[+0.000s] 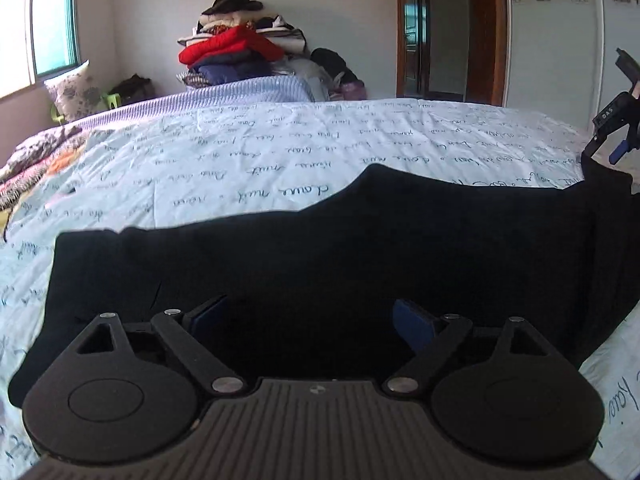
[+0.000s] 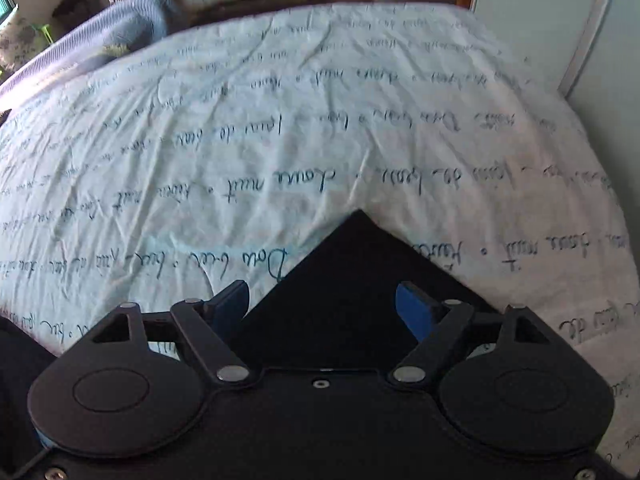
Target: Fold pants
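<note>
Dark navy pants lie spread across the near part of the bed, on a white sheet with handwriting print. My left gripper is open, its blue pads wide apart just above the pants' near edge. My right gripper is open too, over a pointed corner of the pants. The right gripper also shows in the left wrist view at the far right edge, beside a raised end of the pants.
A pile of clothes with a red jacket sits beyond a blue ribbed blanket at the bed's far side. A floral pillow leans under the window. A wardrobe stands on the right, a doorway behind.
</note>
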Available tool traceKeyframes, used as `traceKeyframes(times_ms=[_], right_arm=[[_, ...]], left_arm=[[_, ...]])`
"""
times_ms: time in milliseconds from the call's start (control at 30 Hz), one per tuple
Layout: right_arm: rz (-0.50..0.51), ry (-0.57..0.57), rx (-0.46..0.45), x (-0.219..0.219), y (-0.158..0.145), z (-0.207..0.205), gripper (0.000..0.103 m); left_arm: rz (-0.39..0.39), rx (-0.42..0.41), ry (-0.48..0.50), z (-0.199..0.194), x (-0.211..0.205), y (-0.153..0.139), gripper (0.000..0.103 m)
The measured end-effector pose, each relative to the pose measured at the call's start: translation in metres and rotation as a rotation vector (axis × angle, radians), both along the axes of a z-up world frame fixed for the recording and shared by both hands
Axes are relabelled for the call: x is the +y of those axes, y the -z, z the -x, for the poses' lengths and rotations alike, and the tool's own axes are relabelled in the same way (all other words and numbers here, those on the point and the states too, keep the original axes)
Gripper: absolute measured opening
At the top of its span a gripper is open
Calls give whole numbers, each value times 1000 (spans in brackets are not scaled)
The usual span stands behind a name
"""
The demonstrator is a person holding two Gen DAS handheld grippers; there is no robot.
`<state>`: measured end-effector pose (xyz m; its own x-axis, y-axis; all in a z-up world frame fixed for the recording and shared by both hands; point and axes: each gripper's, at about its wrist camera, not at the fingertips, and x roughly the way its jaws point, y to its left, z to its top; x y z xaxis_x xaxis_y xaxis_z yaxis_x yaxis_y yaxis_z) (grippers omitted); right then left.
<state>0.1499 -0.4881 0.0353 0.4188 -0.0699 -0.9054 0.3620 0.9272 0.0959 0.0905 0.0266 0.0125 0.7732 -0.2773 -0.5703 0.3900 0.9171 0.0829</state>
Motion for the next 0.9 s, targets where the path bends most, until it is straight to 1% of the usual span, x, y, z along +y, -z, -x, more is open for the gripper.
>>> traceKeyframes(times_ms=[33, 67, 100, 200, 333, 467, 567, 633, 700, 733, 800, 900], right_arm=[[37, -15, 18, 10, 4, 2, 82], [69, -20, 39, 13, 8, -2, 82], [83, -21, 63, 10, 11, -16, 82], [96, -11, 116, 9, 21, -35, 82], [108, -14, 152, 10, 22, -48, 82], [133, -9, 199, 14, 30, -55, 82], [141, -1, 205, 16, 33, -59, 82], [131, 4, 196, 16, 33, -65, 78], [131, 7, 197, 16, 31, -68, 67], [131, 8, 199, 16, 31, -69, 64], [141, 4, 202, 17, 31, -71, 50], [157, 5, 206, 18, 28, -60, 40]], left_arm=[[5, -7, 6, 0, 1, -2, 91], [11, -7, 8, -2, 2, -3, 94], [15, -4, 0, -4, 2, -2, 96], [3, 33, -36, -9, 2, 8, 98], [27, 35, -46, -9, 7, 12, 103], [35, 49, -42, -12, 8, 14, 103], [46, 51, -43, -12, 8, 14, 103], [47, 50, -44, -11, 8, 14, 103], [46, 48, -44, -11, 8, 14, 103], [47, 48, -44, -11, 7, 14, 103], [51, 49, -44, -11, 7, 14, 103], [53, 49, -44, -11, 8, 14, 103]])
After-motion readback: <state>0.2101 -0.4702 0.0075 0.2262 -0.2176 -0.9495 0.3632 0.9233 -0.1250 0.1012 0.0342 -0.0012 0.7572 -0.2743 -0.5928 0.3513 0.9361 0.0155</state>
